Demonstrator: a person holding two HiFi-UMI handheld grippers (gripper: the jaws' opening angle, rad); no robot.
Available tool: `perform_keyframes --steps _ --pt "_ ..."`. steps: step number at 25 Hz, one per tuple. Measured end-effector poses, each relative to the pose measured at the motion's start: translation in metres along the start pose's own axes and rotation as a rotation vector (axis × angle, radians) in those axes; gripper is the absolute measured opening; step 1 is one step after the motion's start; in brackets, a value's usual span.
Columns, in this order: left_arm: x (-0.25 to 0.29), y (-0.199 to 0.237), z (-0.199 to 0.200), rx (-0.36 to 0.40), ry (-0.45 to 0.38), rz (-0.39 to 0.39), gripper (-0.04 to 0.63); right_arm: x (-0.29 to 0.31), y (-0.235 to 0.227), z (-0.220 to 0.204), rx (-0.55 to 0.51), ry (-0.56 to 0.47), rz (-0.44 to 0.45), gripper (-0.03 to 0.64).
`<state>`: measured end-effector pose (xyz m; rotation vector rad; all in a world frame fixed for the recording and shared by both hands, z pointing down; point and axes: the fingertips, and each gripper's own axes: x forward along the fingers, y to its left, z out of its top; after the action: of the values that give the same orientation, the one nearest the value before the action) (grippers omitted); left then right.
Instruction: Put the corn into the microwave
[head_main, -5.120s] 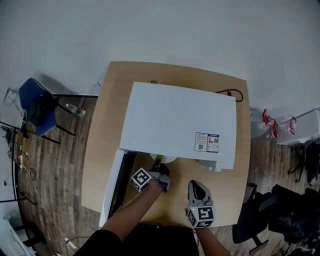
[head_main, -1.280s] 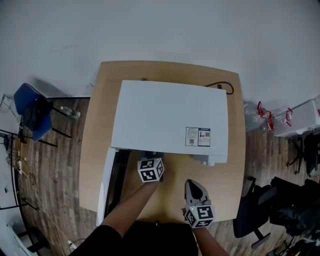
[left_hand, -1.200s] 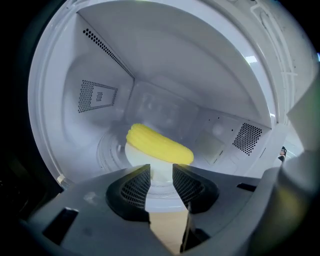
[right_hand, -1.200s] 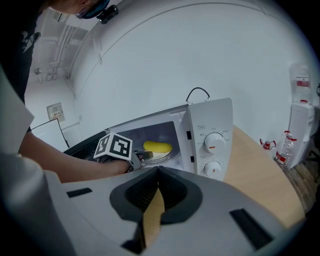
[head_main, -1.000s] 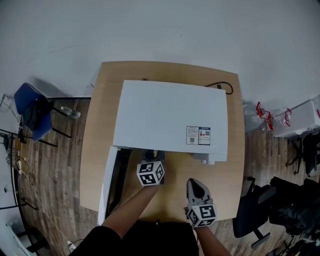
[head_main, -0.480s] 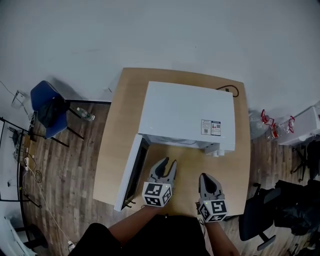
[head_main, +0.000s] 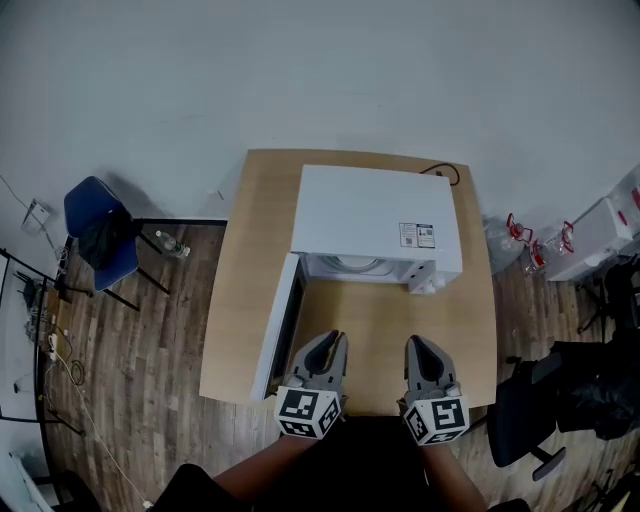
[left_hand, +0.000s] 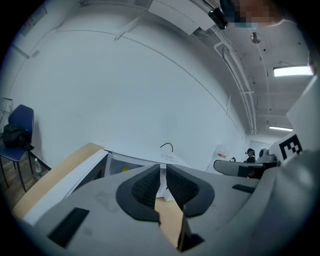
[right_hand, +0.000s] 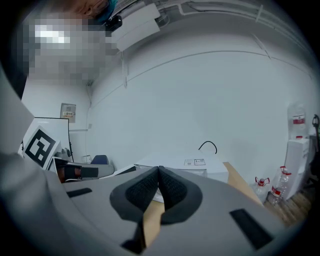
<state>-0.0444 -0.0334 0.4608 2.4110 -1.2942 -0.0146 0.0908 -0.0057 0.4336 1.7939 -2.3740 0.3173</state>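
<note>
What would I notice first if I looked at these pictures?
The big white box-shaped microwave sits in the middle of the light wooden table, its door swung open to the left. Nearest the camera hang the grey left gripper, empty, its jaws having just been closing, and the grey right gripper, jaws together, each bearing a black-and-white marker cube.

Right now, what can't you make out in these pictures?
- The corn: in the head view the microwave's own top covers the cavity; only a white plate's rim shows.
- Yellow speck inside the cavity, left gripper view: too small to call corn.
- Label on the microwave's top: print too small in every view.
- Door: edge-on in the head view, its front hidden.
</note>
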Motion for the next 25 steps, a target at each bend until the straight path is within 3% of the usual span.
perform_keyframes --steps 7,16,25 --pt "-0.030 -0.011 0.015 0.091 -0.033 -0.021 0.020 -0.020 0.011 0.005 -0.046 -0.010 -0.044 0.060" --pt "-0.036 -0.006 0.037 0.113 -0.077 -0.022 0.018 -0.019 0.012 0.003 -0.077 0.000 -0.071 0.060" --pt "-0.028 0.001 0.039 0.118 -0.062 -0.022 0.018 -0.015 0.004 0.005 -0.099 0.009 -0.095 0.060"
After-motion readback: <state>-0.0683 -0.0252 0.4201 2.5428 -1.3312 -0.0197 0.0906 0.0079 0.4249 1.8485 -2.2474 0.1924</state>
